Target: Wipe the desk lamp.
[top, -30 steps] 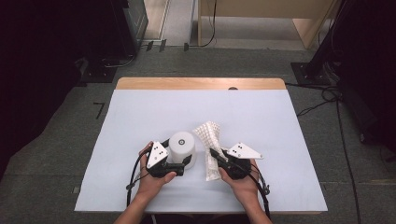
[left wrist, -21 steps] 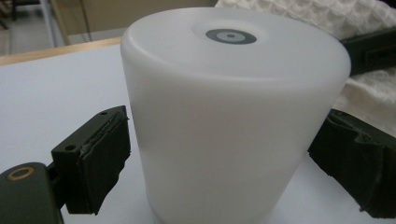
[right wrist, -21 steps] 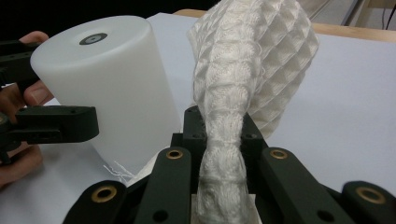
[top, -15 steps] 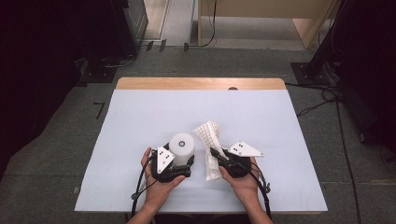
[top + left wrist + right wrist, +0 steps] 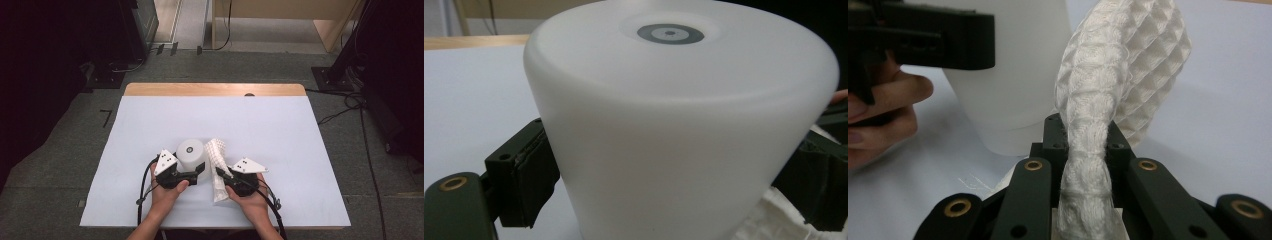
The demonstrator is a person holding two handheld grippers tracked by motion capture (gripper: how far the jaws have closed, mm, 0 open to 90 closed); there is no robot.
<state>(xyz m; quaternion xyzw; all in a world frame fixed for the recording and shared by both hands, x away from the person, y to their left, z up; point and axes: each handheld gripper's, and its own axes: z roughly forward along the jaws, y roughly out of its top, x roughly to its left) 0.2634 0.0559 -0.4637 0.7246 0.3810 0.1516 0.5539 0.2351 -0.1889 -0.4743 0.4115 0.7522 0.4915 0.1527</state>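
A white cup (image 5: 191,153) stands upside down on the white table (image 5: 280,130), a grey ring mark on its upturned base. In the left gripper view the cup (image 5: 679,125) sits between the black jaws, whose pads (image 5: 526,182) press its sides. My left gripper (image 5: 194,169) is shut on the cup low down. Just right of the cup, a white waffle-weave cloth (image 5: 217,159) rises in a bunched strip. My right gripper (image 5: 1085,150) is shut on the cloth (image 5: 1128,70) near its lower end, and the cloth's top leans against the cup (image 5: 1013,75).
The table's wooden far edge (image 5: 215,89) borders a grey carpeted floor with cables (image 5: 350,102). Dark equipment stands to the left and right of the table. Both hands rest near the table's front edge (image 5: 215,222).
My left gripper has turned and closed in around the cup's lower part from the left. The right gripper and the cloth have stayed put.
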